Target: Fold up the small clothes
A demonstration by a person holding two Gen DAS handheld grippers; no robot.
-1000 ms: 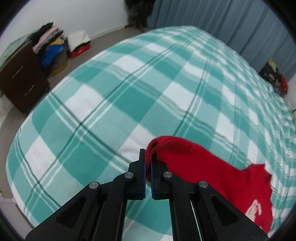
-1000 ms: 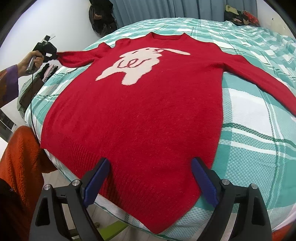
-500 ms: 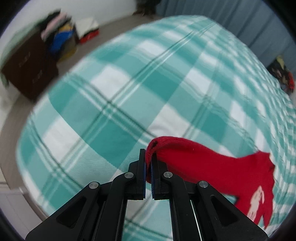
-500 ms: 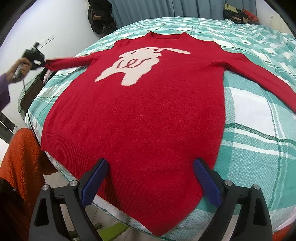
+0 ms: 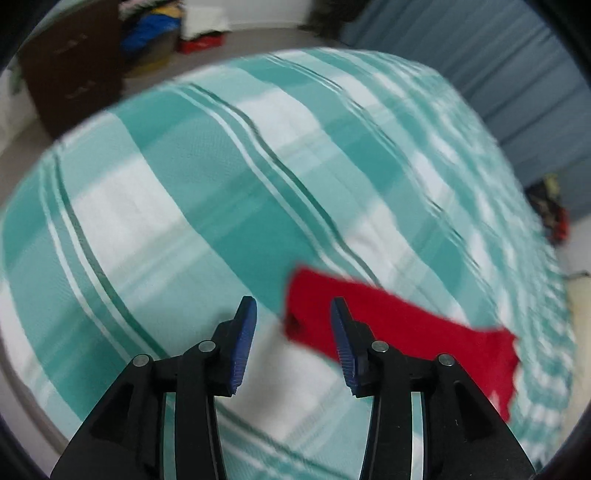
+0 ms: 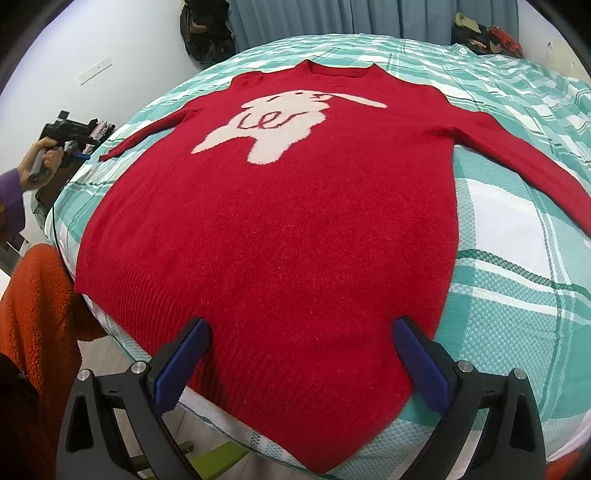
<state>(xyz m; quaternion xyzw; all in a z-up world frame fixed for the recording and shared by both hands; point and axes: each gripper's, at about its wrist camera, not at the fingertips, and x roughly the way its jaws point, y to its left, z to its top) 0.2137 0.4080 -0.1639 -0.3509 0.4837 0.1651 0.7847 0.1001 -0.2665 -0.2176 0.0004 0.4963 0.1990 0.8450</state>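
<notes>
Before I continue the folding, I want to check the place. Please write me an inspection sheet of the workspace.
Surface: bed with green-white checked cover.
Job's things: red sweater spread flat, front up, both sleeves out; left cuff lies free.
Clutter: nothing seen on the bed beside the sweater.
Grippers: left gripper has just been opening, nothing between its fingers; right gripper wide open over the hem.
Cables: thin dark cable at the bed's edge.
Surroundings: blue curtain, dark dresser, clothes pile.
</notes>
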